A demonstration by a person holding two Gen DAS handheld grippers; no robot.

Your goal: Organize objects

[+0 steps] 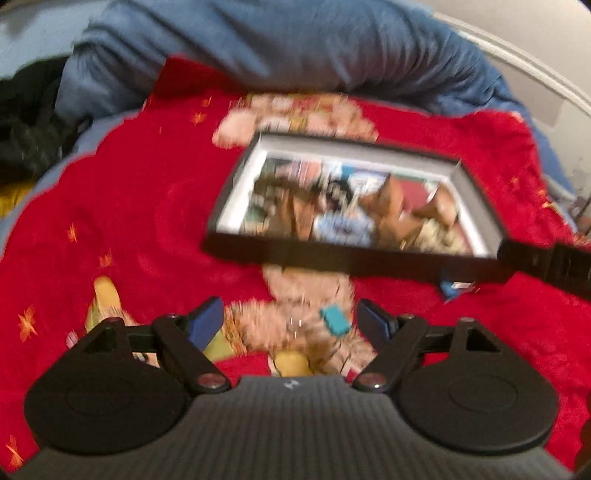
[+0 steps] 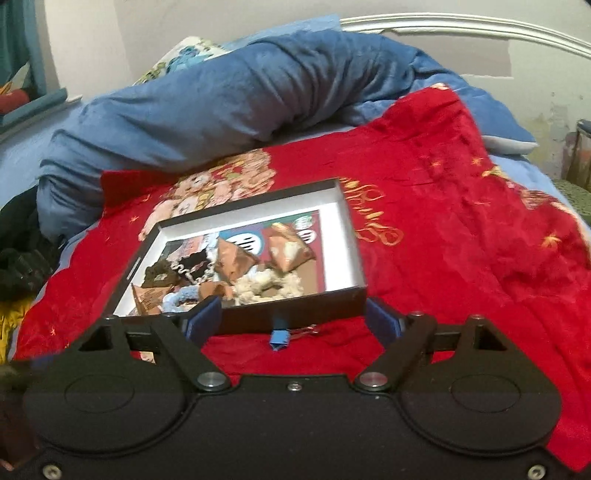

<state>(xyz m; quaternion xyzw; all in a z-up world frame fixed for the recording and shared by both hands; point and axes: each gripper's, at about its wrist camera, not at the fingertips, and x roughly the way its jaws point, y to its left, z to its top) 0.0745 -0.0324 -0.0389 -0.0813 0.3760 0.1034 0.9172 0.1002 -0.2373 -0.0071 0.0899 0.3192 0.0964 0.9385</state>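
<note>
A black shallow box [image 2: 317, 303] with white inner walls lies on a red blanket [image 2: 461, 236] on a bed. It holds several small items: brown foil packets [image 2: 236, 258], a cream fluffy piece [image 2: 262, 286], a light blue ring and dark bits. My right gripper [image 2: 291, 317] is open, its blue pads either side of the box's near wall. A small blue clip [image 2: 279, 338] lies on the blanket just below that wall. In the left wrist view the box [image 1: 332, 258] is blurred ahead, and my left gripper [image 1: 290, 321] is open and empty above a small teal piece [image 1: 334, 321].
A rolled blue duvet [image 2: 229, 99] lies behind the box. A white headboard [image 2: 461, 24] curves at the back. Dark clothing [image 2: 18, 251] is heaped at the left. The right gripper's body [image 1: 546, 266] shows at the box's right end.
</note>
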